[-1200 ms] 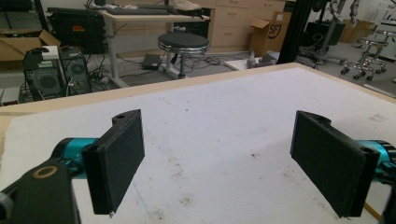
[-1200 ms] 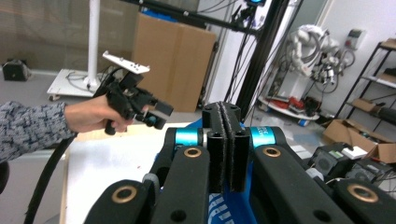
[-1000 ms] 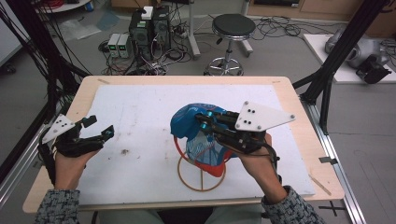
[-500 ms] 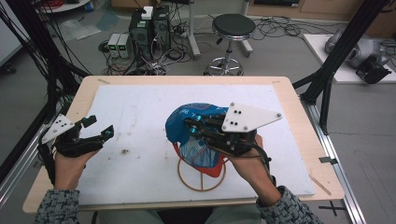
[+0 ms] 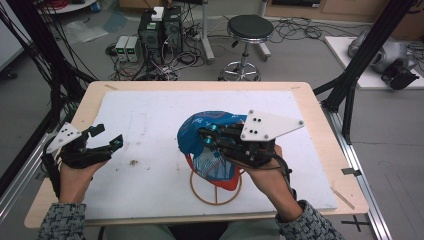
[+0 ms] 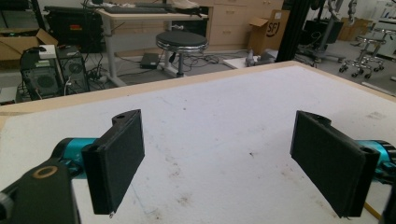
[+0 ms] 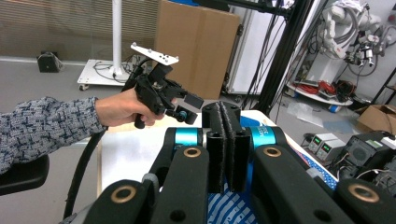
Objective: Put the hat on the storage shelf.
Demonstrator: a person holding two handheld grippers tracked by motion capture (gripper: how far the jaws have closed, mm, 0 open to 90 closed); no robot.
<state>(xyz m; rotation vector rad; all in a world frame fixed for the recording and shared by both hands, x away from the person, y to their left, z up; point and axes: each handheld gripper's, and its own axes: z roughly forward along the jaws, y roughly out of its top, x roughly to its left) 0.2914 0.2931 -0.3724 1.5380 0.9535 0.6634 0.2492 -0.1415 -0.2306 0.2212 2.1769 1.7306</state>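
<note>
One blue patterned cloth item [image 5: 207, 145], red-edged, lies mid-table on the white mat [image 5: 150, 115], draped over a wooden ring [image 5: 216, 189]. The right gripper [image 5: 207, 136] sits on top of it, jaws pressed together; whether they pinch fabric is unclear. The left gripper [image 5: 107, 136], jaws spread wide, hovers well apart near the table's left edge.

This is a robotics lab, by every sign. Desktop computer towers [image 5: 160, 26] sit on the bare floor in a tangle of cables [image 5: 165, 65], beside a round black stool [image 5: 248, 30]. Black metal framing [image 5: 360, 65] braces the wooden table [image 5: 320, 115]. Cardboard boxes [image 7: 201, 46] lean about, and what looks like a white robot arm [image 7: 343, 28] (rather blurred) stands at the back.
</note>
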